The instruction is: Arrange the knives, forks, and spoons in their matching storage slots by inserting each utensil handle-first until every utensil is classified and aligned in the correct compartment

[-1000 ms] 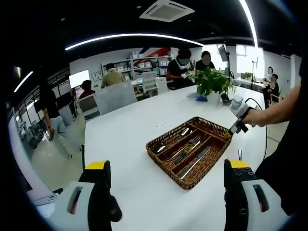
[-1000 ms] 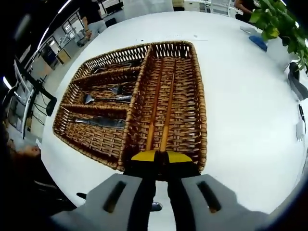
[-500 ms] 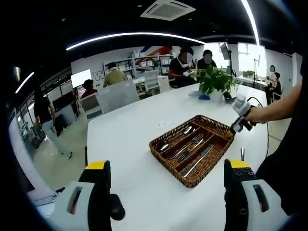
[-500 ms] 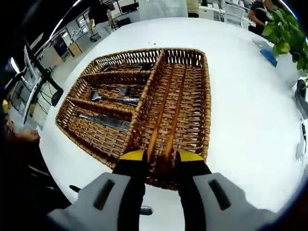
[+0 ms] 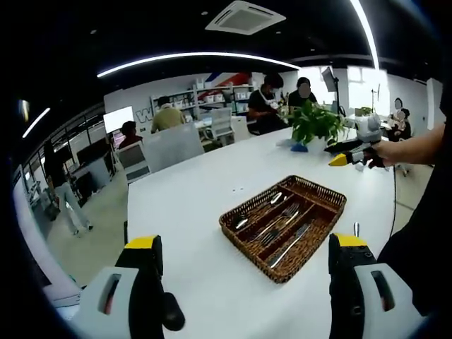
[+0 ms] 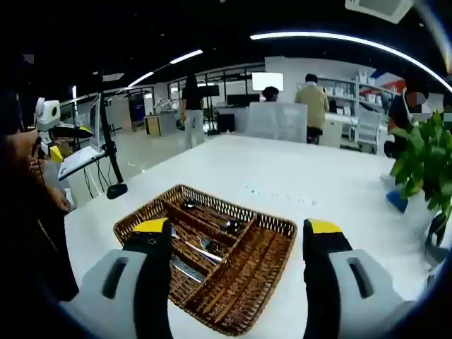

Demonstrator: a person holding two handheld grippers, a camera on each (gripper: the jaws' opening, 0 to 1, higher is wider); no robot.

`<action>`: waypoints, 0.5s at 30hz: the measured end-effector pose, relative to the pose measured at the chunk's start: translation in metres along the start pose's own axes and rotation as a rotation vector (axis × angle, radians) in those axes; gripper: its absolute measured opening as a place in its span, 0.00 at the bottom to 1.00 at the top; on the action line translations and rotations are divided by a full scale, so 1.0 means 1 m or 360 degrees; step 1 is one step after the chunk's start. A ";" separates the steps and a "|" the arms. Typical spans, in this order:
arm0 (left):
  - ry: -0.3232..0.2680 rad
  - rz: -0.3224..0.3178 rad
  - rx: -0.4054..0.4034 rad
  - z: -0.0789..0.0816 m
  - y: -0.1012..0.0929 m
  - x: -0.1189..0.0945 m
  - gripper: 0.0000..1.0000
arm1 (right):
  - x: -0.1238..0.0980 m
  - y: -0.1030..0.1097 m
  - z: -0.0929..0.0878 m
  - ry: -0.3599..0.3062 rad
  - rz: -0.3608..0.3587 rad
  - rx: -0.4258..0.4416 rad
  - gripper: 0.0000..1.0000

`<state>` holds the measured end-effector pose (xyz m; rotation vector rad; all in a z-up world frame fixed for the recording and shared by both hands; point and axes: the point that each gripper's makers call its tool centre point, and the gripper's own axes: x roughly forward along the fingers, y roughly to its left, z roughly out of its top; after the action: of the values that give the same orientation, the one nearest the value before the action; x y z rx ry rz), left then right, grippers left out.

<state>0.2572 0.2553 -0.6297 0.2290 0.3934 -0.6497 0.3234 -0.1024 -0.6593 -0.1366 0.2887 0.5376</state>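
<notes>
In the left gripper view, the left gripper stood with its yellow-tipped jaws wide apart at 7 and 5 o'clock, holding nothing, low over the white table. Between the jaws and beyond them, at about 4 o'clock from the picture's centre, the wicker tray lay on the table. Its three short slots held a spoon, forks and a knife, one kind to each slot. Farther right, at 2 o'clock, the right gripper hung in the air above the table's far edge, held by a hand; its jaw state could not be told from there. A potted plant stood behind it.

In the right gripper view, the left gripper showed at 9 o'clock. The right gripper had its jaws spread wide, empty, at 7 and 5 o'clock. The tray lay between them, cutlery in the left slots, the long right compartment holding chopsticks. The plant stood at 3 o'clock.
</notes>
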 end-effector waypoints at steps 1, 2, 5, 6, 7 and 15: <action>0.0005 0.0001 -0.0003 0.000 0.000 0.000 0.99 | -0.001 0.000 0.006 -0.0008 0.0006 -0.0023 0.87; 0.0007 0.0001 -0.0002 0.000 0.000 0.001 0.99 | -0.002 -0.001 0.016 -0.0034 0.0015 -0.0042 0.93; -0.0014 0.0001 0.0004 0.003 -0.001 0.001 0.99 | -0.008 -0.001 0.034 -0.0079 0.0027 -0.0031 0.99; -0.0020 -0.0003 -0.0001 0.004 -0.002 0.001 0.99 | -0.011 0.000 0.037 -0.0090 0.0034 -0.0035 1.00; -0.0027 -0.0003 -0.0001 0.004 -0.003 0.001 0.99 | -0.014 0.000 0.041 -0.0104 0.0030 -0.0042 1.00; -0.0091 -0.0019 -0.0013 0.013 -0.006 0.001 0.99 | -0.037 0.007 0.044 -0.0129 0.0033 -0.0095 1.00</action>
<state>0.2572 0.2459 -0.6190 0.1997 0.3427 -0.6649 0.3001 -0.1052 -0.6062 -0.1691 0.1955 0.5713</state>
